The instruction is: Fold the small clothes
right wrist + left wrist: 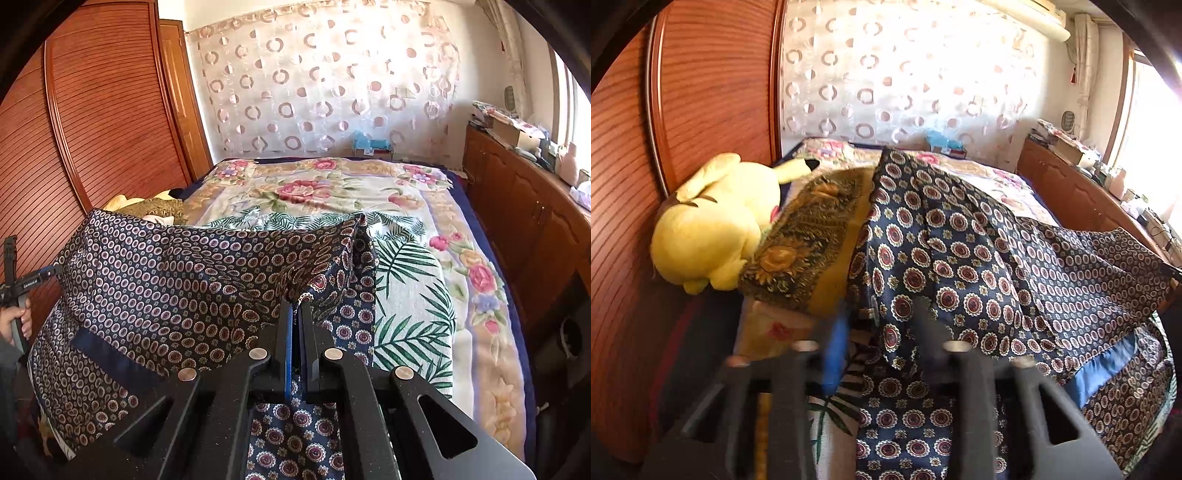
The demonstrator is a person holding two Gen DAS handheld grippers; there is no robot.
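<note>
Right wrist view: right gripper (295,308) fingers clamp the patterned garment (177,280); left gripper (882,314) fingers blurred, cloth between them, grip unclear.

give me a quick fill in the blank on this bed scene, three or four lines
1. The right hand-held gripper is shut on the navy ______-patterned garment.
2. The yellow plush toy lies against the ______ slatted wardrobe door.
3. The bed's blanket is printed with pink ______.
4. The green print on the white sheet shows palm ______.

Missing words: medallion; wooden; flowers; leaves
</note>
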